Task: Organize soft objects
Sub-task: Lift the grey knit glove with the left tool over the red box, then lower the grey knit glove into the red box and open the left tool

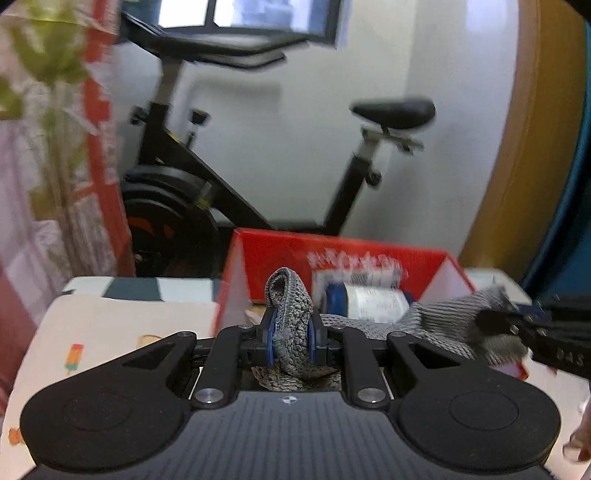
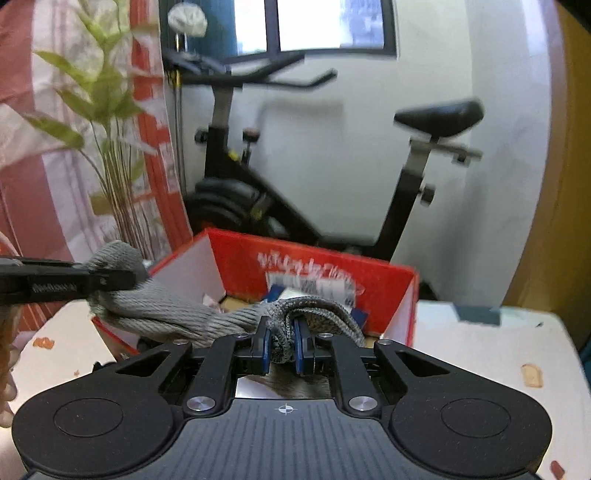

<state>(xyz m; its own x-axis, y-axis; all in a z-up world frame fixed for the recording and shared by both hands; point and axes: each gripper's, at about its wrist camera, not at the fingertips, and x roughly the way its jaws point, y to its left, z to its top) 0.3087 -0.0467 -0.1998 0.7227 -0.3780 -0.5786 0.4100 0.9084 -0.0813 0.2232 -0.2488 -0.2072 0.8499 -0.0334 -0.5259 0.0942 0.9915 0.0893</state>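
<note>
Stretching between both grippers, the grey knit cloth (image 1: 291, 325) hangs above the red box (image 2: 314, 269) (at twelve o'clock); left gripper (image 1: 291, 332) fingers clench one end, right gripper (image 2: 282, 343) fingers clench the other.

Ahead I see a black exercise bike (image 2: 314, 184) standing against a white wall (image 2: 332, 147), below a dark-framed window (image 2: 314, 26) admitting daylight. At the left, a green plant (image 2: 107, 122) stands before a red-and-pink curtain (image 2: 48, 192). At the right edge, I note a tan wooden panel (image 1: 524, 147).
</note>
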